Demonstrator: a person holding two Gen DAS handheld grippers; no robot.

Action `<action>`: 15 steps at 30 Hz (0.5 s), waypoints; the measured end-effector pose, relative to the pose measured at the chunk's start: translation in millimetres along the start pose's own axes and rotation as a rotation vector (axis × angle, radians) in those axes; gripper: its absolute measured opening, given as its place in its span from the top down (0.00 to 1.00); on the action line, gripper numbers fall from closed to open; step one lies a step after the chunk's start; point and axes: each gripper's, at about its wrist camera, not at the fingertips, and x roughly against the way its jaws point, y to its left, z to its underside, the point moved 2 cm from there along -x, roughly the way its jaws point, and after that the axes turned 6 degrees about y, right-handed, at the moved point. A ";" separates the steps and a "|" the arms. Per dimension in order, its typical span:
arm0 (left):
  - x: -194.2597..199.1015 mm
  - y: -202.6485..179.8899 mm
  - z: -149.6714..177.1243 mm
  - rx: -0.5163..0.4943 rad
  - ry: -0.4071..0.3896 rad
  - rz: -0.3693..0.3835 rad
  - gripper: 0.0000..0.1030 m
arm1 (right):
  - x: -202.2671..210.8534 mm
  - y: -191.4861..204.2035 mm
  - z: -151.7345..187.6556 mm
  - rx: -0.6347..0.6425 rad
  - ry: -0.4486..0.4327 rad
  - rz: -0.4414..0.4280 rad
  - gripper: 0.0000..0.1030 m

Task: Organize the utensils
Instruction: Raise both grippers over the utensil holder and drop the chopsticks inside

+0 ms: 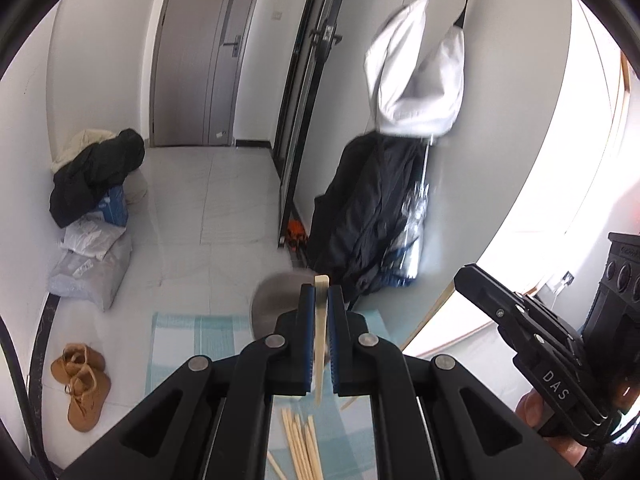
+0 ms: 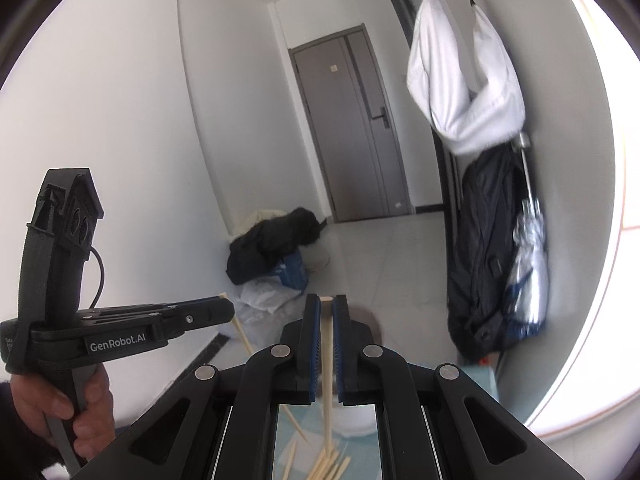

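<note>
My left gripper (image 1: 321, 292) is shut on a pale wooden chopstick (image 1: 320, 340) that stands upright between its blue pads, raised above the table. My right gripper (image 2: 326, 304) is shut on a second wooden chopstick (image 2: 327, 372), also upright. Several loose chopsticks (image 1: 302, 448) lie on a light blue checked cloth (image 1: 184, 344) below; they also show in the right wrist view (image 2: 326, 464). The right gripper appears at the right edge of the left wrist view (image 1: 520, 312), and the left gripper at the left of the right wrist view (image 2: 160, 320).
A grey round stool (image 1: 276, 300) stands beyond the cloth. Dark coats and a white bag (image 1: 416, 80) hang on the right wall. A pile of clothes and bags (image 1: 96, 200) and tan shoes (image 1: 82, 384) sit on the floor at left. A grey door (image 2: 352, 128) is at the back.
</note>
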 end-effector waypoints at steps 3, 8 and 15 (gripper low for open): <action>2.5 0.1 -29.5 -0.003 -0.031 -0.002 0.98 | -4.0 -1.1 -30.6 0.027 -0.032 0.002 0.95; -7.5 2.3 -62.0 -0.033 -0.065 -0.024 0.98 | -29.9 -1.9 -71.3 0.082 -0.067 0.012 0.95; -53.3 24.8 -75.2 -0.035 -0.031 -0.055 0.98 | -84.4 -13.3 -77.9 0.090 -0.035 0.012 0.95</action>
